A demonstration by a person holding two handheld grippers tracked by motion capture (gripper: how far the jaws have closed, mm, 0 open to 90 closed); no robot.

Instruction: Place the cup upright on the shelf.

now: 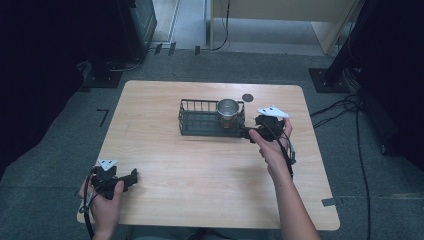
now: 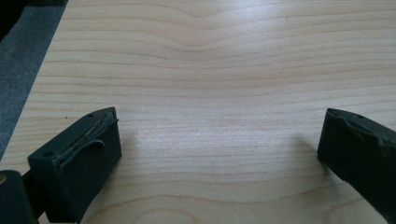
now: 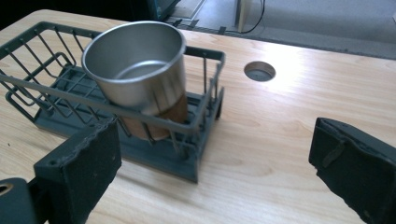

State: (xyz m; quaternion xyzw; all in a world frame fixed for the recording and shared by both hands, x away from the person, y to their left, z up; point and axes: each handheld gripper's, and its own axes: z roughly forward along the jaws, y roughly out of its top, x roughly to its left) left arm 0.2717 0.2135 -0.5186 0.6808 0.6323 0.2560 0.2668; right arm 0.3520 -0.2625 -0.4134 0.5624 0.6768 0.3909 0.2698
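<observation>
The shiny steel cup (image 1: 228, 111) is standing in the dark wire basket (image 1: 200, 120); your right gripper (image 1: 248, 133), jaws spread, is hovering at its 3 o'clock, your left gripper (image 1: 131, 176) resting released.

left gripper (image 1: 131, 176) and right gripper (image 1: 245, 132) both held low, jaws spread wide apart.

A dark wire basket (image 1: 200, 120) sits on the wooden surface (image 1: 200, 170) toward its far side. A steel cup (image 1: 228, 112) stands inside the basket's right end. A round hole (image 1: 247, 97) lies just beyond that end.
</observation>
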